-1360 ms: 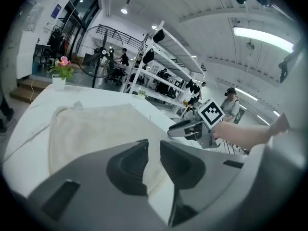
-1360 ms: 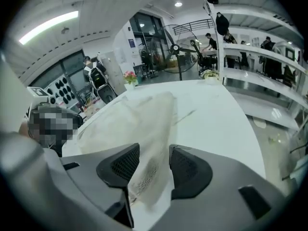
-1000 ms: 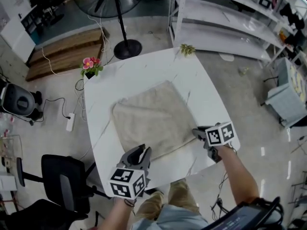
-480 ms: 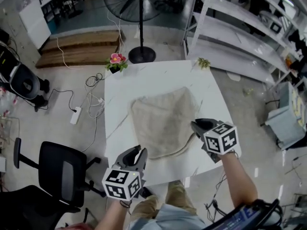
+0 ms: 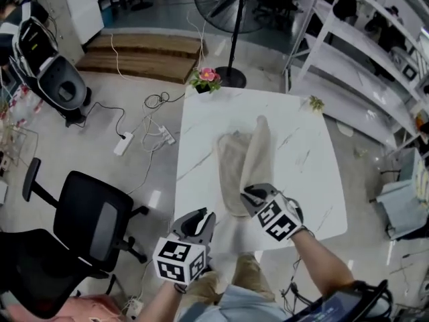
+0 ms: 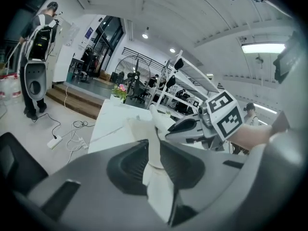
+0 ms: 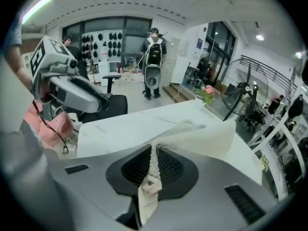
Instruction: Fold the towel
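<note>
The white table [image 5: 201, 133] carries the towel [image 5: 231, 159], long axis running away from the person, its right side lifted into a ridge. A black chair [image 5: 94, 220] stands left of it. The right gripper [image 5: 251, 194] (tipped sideways, angled down) pinches the raised near corner; the left gripper [image 5: 199, 220], nearer level, clamps the other near corner. Pink flowers [image 5: 206, 76] stand by the far-left corner.

We see a white, marble-veined table [image 5: 198, 146] standing on the grey floor [image 5: 155, 170]. A beige towel [image 5: 231, 163] lies on it, one side lifted clear of the top. Pink flowers [image 5: 206, 77] sit at its far left corner, and a green sprig [image 5: 315, 102] at its far right.
</note>
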Available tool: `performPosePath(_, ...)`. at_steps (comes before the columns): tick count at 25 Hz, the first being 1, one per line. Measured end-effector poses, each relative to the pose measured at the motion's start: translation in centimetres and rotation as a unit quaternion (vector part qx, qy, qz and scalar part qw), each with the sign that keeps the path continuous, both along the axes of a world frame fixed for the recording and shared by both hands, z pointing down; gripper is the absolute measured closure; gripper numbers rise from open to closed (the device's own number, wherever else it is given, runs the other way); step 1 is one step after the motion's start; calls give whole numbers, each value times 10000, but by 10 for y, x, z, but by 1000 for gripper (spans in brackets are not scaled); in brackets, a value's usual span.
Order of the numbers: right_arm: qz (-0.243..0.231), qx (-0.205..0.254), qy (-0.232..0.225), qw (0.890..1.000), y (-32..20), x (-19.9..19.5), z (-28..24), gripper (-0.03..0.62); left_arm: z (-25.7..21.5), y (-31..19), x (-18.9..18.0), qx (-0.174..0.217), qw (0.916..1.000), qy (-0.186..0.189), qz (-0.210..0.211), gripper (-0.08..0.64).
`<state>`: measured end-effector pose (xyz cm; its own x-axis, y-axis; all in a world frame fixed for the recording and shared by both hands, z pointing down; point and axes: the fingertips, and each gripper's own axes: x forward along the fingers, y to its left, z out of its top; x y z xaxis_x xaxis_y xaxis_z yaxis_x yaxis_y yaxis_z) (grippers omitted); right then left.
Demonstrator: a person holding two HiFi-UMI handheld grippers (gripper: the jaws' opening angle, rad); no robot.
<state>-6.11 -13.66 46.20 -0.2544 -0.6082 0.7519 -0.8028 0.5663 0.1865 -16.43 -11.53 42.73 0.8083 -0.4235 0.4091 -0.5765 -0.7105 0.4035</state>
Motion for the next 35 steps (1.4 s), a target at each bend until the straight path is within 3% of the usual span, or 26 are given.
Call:
performPosePath(3, -371, -77, 228, 9990, 3, -23, 23, 549, 12, 5, -11, -111, 9999, -52, -47, 482)
performPosePath(7, -516, -155, 399, 9978, 6, -37, 38, 549, 25, 7, -19, -226, 9997, -93, -83, 482)
performPosePath(16, -660, 580, 226, 9959, 1, -46, -21, 549, 20, 1, -22, -219, 9995, -67, -234, 482)
performPosePath(26, -1516, -21, 484, 9873, 11, -76, 85, 542, 40, 10, -8, -428, 9985, -258, -200, 482)
performPosePath(27, -1657, -130, 411, 9852, 15, -80, 88, 523, 42, 10, -6, -463, 9983, -259, -236, 482)
performPosePath(30, -2019, -596, -241, 9773, 30, -87, 71, 380, 42, 6, -1, -509, 9977, -263, -353, 482)
performPosePath(35, -2388, -894, -1357, 9574, 34, -60, -7, 354, 32, -5, 11, -571, 9964, -156, -601, 462)
